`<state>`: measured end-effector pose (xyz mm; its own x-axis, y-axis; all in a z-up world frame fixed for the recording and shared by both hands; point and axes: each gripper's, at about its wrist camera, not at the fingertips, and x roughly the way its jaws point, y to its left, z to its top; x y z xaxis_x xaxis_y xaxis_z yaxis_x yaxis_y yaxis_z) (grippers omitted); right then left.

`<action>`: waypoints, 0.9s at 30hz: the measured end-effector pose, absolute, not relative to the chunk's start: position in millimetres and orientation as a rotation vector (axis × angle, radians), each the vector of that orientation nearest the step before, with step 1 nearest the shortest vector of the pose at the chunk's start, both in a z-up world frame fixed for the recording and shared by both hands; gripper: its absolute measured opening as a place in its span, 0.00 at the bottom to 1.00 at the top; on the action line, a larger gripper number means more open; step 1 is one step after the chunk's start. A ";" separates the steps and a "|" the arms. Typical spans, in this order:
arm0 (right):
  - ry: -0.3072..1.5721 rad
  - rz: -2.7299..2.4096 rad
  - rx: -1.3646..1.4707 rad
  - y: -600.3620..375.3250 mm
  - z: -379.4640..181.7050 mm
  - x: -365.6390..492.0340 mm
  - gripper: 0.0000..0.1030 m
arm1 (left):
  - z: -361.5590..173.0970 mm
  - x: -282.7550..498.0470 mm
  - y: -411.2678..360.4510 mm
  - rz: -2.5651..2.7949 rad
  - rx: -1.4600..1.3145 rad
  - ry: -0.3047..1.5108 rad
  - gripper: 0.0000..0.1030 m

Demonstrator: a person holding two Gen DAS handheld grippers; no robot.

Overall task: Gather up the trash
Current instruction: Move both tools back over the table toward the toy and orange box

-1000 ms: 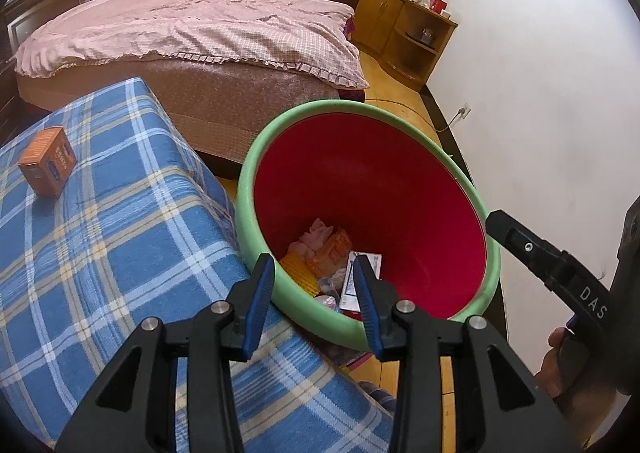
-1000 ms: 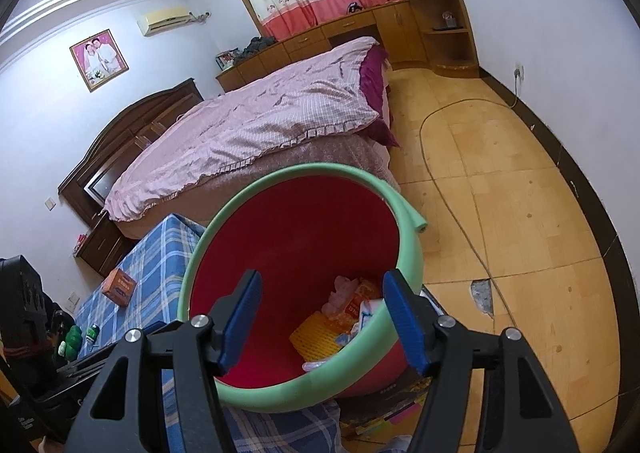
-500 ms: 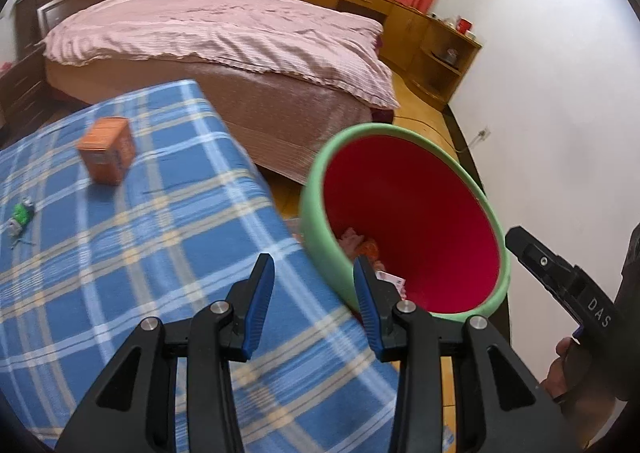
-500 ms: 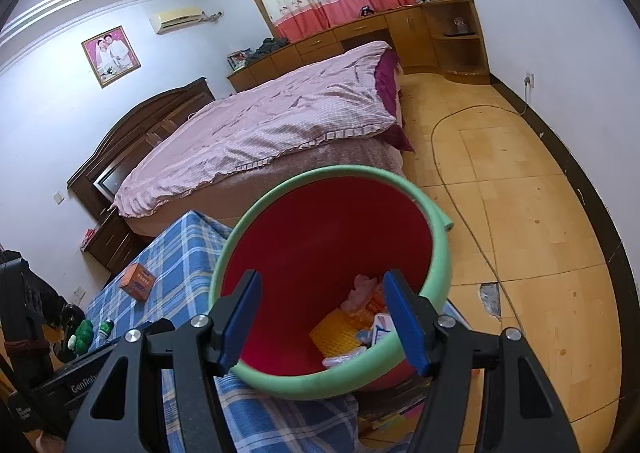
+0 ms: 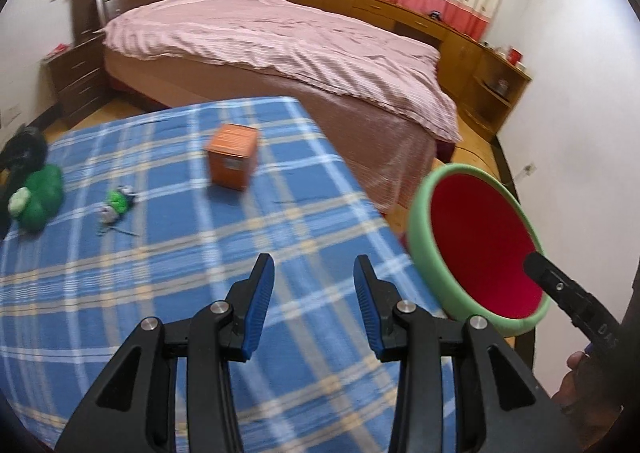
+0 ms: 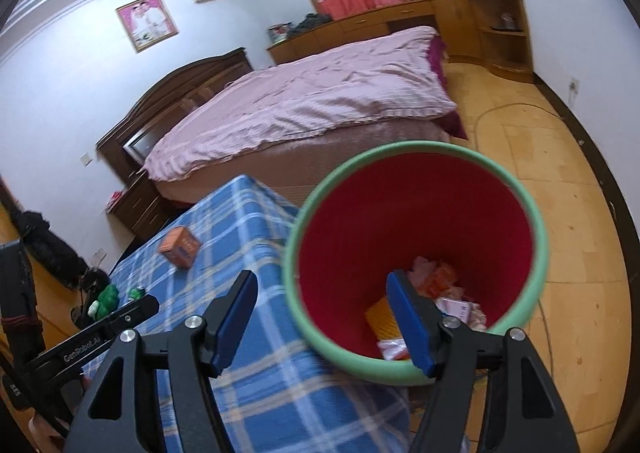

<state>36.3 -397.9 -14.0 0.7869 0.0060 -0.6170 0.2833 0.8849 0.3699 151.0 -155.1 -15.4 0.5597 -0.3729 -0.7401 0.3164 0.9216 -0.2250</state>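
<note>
A red bin with a green rim [image 6: 416, 265] stands at the right edge of the blue plaid table [image 5: 160, 273] and holds several wrappers [image 6: 440, 289]; it also shows in the left wrist view [image 5: 476, 245]. An orange box [image 5: 233, 162] stands on the table's far part, also in the right wrist view [image 6: 179, 246]. A small green and white scrap [image 5: 118, 203] lies left of it. My left gripper [image 5: 314, 307] is open and empty above the table. My right gripper [image 6: 322, 319] is open and empty, straddling the bin's near rim.
A green plush toy [image 5: 38, 199] and a black object [image 5: 24, 149] sit at the table's left edge. A bed with a pink cover [image 5: 280, 49] lies beyond the table. Wooden cabinets [image 5: 460, 45] line the far wall. A cable [image 6: 516, 109] runs over the floor.
My left gripper has swung left from the bin to over the table, bringing the orange box and green items into view. My right gripper has shifted left, staying open at the bin's rim.
</note>
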 end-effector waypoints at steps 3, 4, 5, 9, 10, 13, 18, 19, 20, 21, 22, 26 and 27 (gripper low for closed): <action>0.660 -0.119 0.439 -381.4 -8.1 48.2 0.71 | -12.9 157.8 -136.9 -0.365 -0.074 0.887 0.40; 0.663 -0.110 0.429 -376.3 -6.2 51.9 0.72 | -12.5 160.0 -132.5 -0.354 -0.076 0.886 0.40; 0.667 -0.099 0.419 -370.6 -4.2 56.4 0.73 | -11.3 162.5 -125.8 -0.340 -0.078 0.884 0.40; 0.680 -0.050 0.395 -349.7 1.3 74.0 0.74 | -7.0 174.3 -100.1 -0.284 -0.088 0.868 0.40; 0.683 -0.038 0.389 -345.1 2.0 78.5 0.74 | -6.6 177.8 -93.8 -0.269 -0.090 0.867 0.40; 0.694 -0.007 0.369 -330.2 3.3 93.8 0.75 | -5.6 188.6 -76.5 -0.234 -0.092 0.869 0.40; 0.710 0.019 0.348 -308.8 2.3 117.5 0.75 | -10.6 209.4 -54.0 -0.186 -0.071 0.878 0.40; 0.713 0.025 0.348 -304.7 1.8 122.3 0.75 | -13.2 215.4 -49.1 -0.176 -0.066 0.880 0.40; 0.718 0.030 0.346 -300.1 0.8 127.1 0.76 | -15.0 218.7 -45.7 -0.169 -0.064 0.883 0.40; 0.723 0.035 0.344 -295.7 -0.1 132.0 0.76 | -16.9 221.5 -44.0 -0.165 -0.064 0.886 0.40; 0.726 0.042 0.342 -290.7 -1.0 137.1 0.76 | -20.5 226.3 -40.8 -0.160 -0.064 0.892 0.40; 0.751 0.063 0.325 -271.4 -8.1 159.3 0.76 | -36.5 240.6 -33.7 -0.147 -0.068 0.911 0.40; 0.757 0.066 0.323 -268.1 -10.3 163.5 0.76 | -38.9 242.6 -33.1 -0.148 -0.071 0.915 0.40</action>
<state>163.5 -268.1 -10.3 0.7274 0.1747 -0.6636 0.0565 0.9485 0.3116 242.6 -33.1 -38.9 0.6003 -0.1573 -0.7841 0.0971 0.9875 -0.1238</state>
